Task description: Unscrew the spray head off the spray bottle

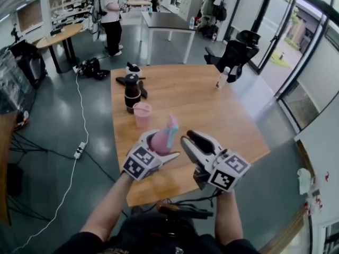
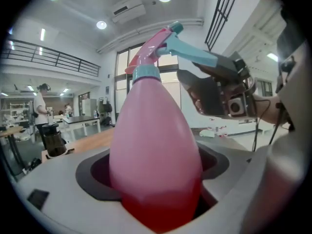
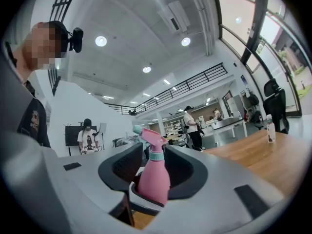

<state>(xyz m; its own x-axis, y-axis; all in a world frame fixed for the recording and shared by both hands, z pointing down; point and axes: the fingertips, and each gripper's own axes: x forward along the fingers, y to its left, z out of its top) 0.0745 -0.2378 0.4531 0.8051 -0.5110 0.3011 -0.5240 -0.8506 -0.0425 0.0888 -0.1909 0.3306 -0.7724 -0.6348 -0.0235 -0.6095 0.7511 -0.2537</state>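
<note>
My left gripper [image 1: 160,145] is clamped on the pink belly of the spray bottle [image 1: 160,141]. It holds the bottle off the surface [image 1: 212,115], over the near part close to the front edge. The left gripper view shows the bottle's body [image 2: 155,150] wedged between the pads. The spray head [image 2: 163,45], with its teal collar and trigger, rises clear above them.

My right gripper [image 1: 189,138] sits just to the right of the spray head [image 1: 171,127], jaws apart and closed on nothing. In the right gripper view the bottle [image 3: 153,178] and its head [image 3: 151,140] stand framed between the jaws, with a gap on both sides.

Just beyond the bottle is a pink cup [image 1: 142,114], with a dark flask [image 1: 132,92] behind it near the left edge. A small bottle [image 1: 223,78] stands at the far right edge. The wood between these and the right edge is bare.
</note>
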